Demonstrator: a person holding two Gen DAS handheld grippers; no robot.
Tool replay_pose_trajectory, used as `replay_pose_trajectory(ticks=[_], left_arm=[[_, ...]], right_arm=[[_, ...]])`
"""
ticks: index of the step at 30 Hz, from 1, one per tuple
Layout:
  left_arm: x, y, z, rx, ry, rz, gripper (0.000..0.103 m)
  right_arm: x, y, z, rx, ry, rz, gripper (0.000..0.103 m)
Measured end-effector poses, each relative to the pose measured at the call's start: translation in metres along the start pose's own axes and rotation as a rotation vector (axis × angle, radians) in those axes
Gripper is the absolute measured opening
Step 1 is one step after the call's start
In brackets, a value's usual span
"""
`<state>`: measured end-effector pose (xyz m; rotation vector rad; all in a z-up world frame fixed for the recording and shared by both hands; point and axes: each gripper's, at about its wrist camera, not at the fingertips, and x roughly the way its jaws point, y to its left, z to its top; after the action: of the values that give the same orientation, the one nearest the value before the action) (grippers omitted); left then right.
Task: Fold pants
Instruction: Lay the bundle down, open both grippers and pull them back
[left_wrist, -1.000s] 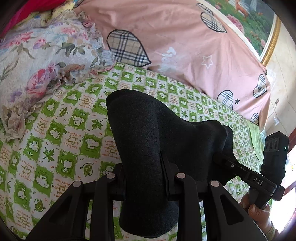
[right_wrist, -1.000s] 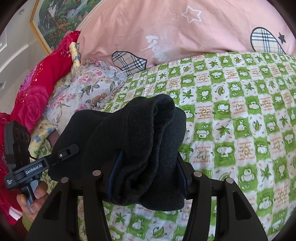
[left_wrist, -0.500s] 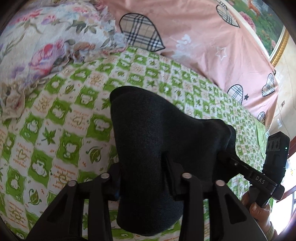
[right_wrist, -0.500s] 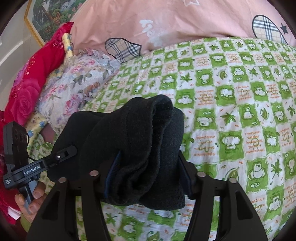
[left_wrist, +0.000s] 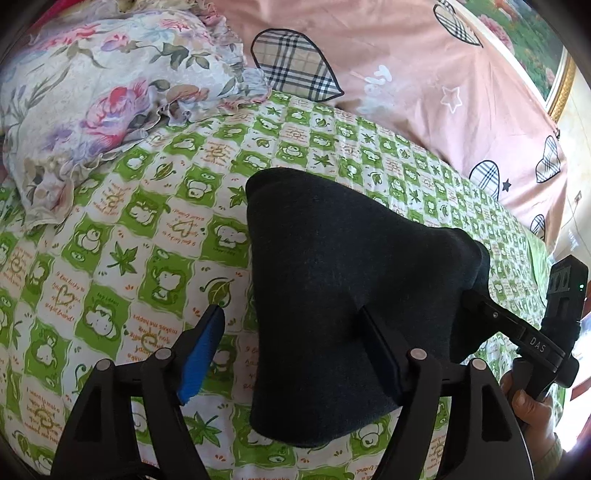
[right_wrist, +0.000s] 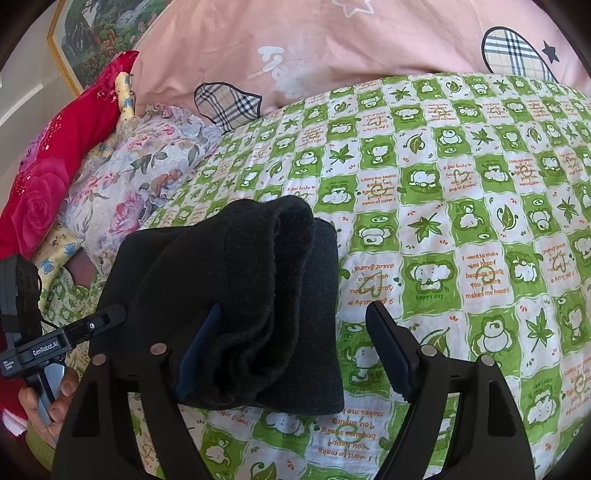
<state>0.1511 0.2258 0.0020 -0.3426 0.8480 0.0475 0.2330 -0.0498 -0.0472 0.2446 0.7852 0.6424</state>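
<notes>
Bed (left_wrist: 122, 258), green checked sheet. Folded black pants (left_wrist: 332, 295) resting on it, long axis spanning both grippers. Left gripper (left_wrist: 295, 347) and right gripper (right_wrist: 295, 343) jaws just opened, spread, bundle between, unpinched.

Open green-checked bedsheet (right_wrist: 461, 229) is left free to the right of the folded black pants (right_wrist: 258, 295). Passage at the head of the bed is blocked by the pink quilt (left_wrist: 406, 81), and the left side is closed off by the floral pillow (left_wrist: 92, 92).
</notes>
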Motion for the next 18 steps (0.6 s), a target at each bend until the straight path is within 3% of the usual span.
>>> replay_pose_trajectory(ticks=[9, 18], left_arm=[[-0.014, -0.004, -0.013, 0.008, -0.01, 0.036, 0.08], [-0.035, -0.012, -0.03, 0.027, -0.035, 0.077, 0.083]], right_arm=[[-0.016, 0.004, -0.008, -0.038, -0.043, -0.07, 0.083], [-0.044, 0.009, -0.025, -0.023, -0.091, -0.061, 0.085]])
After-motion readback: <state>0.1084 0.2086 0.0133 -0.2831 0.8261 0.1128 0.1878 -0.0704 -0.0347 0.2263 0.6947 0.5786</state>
